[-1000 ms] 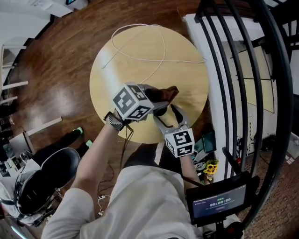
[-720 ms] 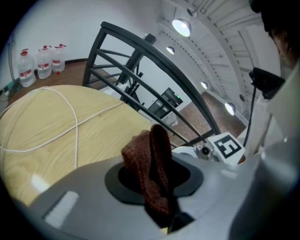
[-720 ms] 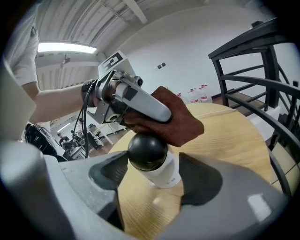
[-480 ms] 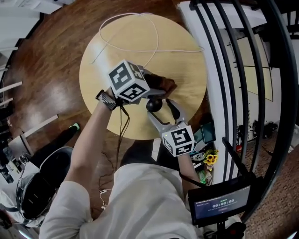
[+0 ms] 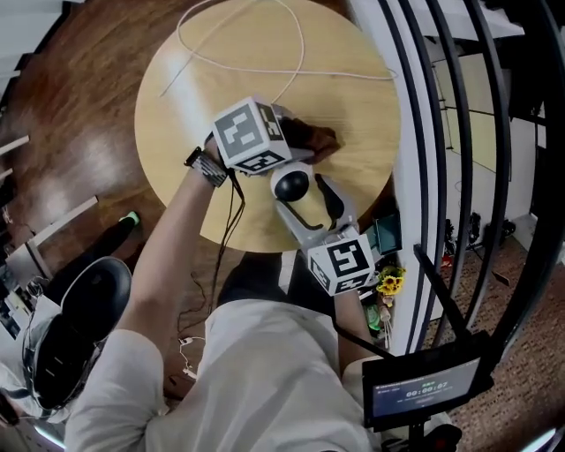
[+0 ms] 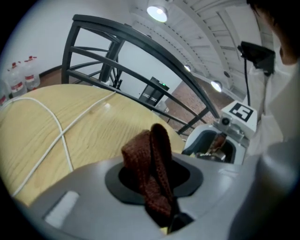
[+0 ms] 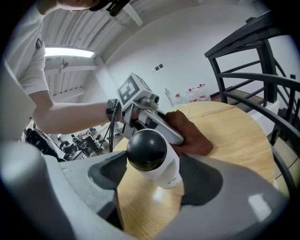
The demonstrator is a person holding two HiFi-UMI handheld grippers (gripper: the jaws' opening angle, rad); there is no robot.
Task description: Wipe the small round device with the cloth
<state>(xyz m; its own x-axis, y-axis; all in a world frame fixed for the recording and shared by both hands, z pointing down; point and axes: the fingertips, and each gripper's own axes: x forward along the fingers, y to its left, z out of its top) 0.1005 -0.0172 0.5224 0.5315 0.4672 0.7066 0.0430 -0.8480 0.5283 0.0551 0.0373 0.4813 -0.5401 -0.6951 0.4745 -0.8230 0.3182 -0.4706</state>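
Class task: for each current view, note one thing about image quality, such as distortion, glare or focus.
Head view: the wide lens bows the black railing into curves. Left gripper view: the ceiling lamp is blown out white, corners vignetted dark. Right gripper view: the round device is sharp, the near fingers soft, a pale glare patch on the table beneath it.

Only readable text is on the screen (image 5: 426, 393), off the table's (image 5: 177, 106) near edge, to my right. It shows a timer that looks like 00:00:07, last digit shaky. The small line above the timer is too small to read. The left cube (image 5: 252, 137) on my left gripper (image 5: 305, 143) and the right cube (image 5: 342, 262) on my right gripper (image 5: 293, 190), both at the table's near edge, carry black-and-white square markers, no letters or digits.
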